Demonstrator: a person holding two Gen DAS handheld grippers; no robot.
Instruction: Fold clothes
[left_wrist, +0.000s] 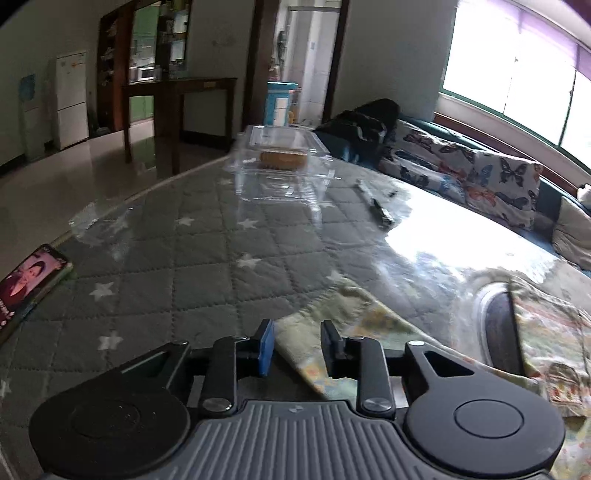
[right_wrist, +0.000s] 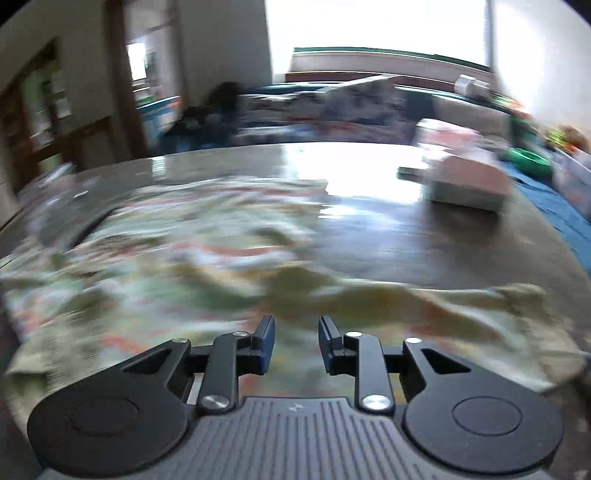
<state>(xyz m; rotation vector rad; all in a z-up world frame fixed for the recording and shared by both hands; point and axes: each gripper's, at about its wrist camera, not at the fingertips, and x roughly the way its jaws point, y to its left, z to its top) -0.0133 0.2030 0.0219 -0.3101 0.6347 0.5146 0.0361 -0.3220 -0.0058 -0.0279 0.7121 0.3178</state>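
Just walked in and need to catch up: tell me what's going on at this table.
A person is working with two handheld grippers on a patterned garment spread over a glass-topped table. The left gripper is open at the garment's corner, cloth lying between its fingers. The right gripper is open above the cloth; that view is blurred. No fold shows yet. A clear plastic container and a phone also sit on the table.

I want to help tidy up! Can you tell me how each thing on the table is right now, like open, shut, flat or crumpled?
Left tongs: open, garment edge between the fingers.
Right tongs: open, over the garment.
Garment: spread out, wrinkled, not folded.
Clear box: lid open, something brown inside.
Phone: screen lit, lying flat.
Pen: lying flat.
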